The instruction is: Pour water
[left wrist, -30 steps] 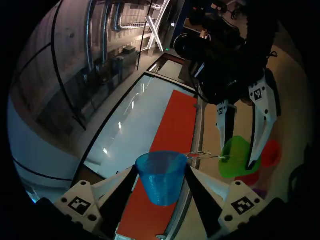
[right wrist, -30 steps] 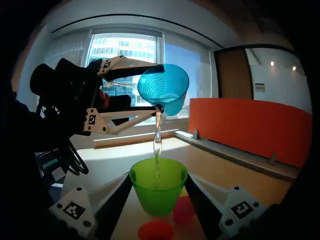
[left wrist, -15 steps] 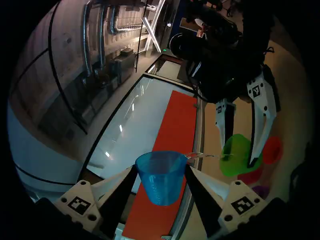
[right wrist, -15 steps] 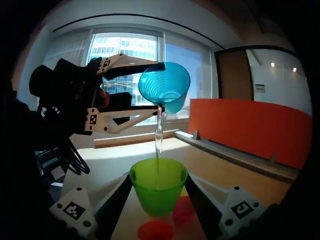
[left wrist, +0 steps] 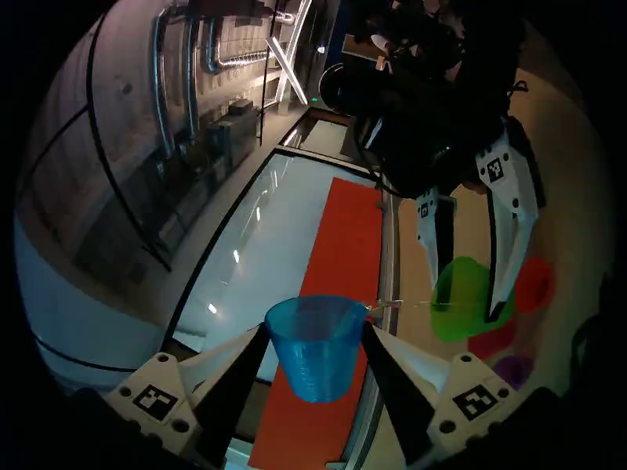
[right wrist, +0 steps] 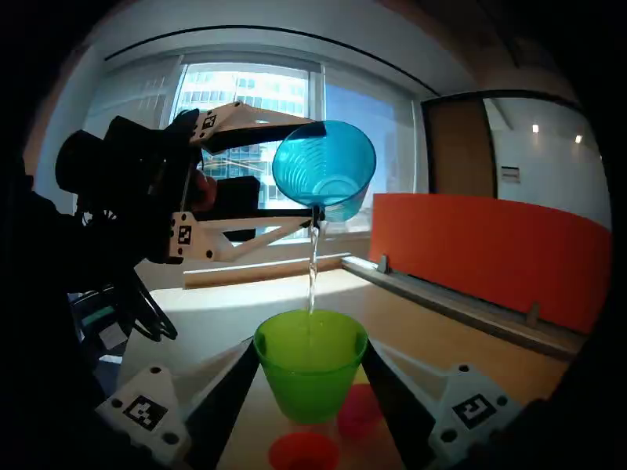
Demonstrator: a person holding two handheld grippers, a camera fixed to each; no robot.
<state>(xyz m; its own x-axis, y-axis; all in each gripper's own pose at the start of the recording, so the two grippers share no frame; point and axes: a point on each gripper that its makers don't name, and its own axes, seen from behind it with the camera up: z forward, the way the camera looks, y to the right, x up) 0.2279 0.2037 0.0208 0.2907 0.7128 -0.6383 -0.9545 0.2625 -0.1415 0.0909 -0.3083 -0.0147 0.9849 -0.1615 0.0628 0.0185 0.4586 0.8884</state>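
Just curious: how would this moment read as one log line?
left gripper: tilts blue cup | water falling | right gripper: holds green cup

The translucent blue ribbed plastic cup (right wrist: 324, 171) looks glossy, as does the smooth translucent green plastic cup (right wrist: 310, 362) (both let light through). The pale wooden tabletop (right wrist: 439, 337) appears matt, like the flat orange partition panel (right wrist: 501, 251).

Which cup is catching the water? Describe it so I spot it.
Over the wooden table by the orange partition, the right tongs hold a green cup upright. Only it is green: the tilted blue cup pours from above, red cups sit beneath.
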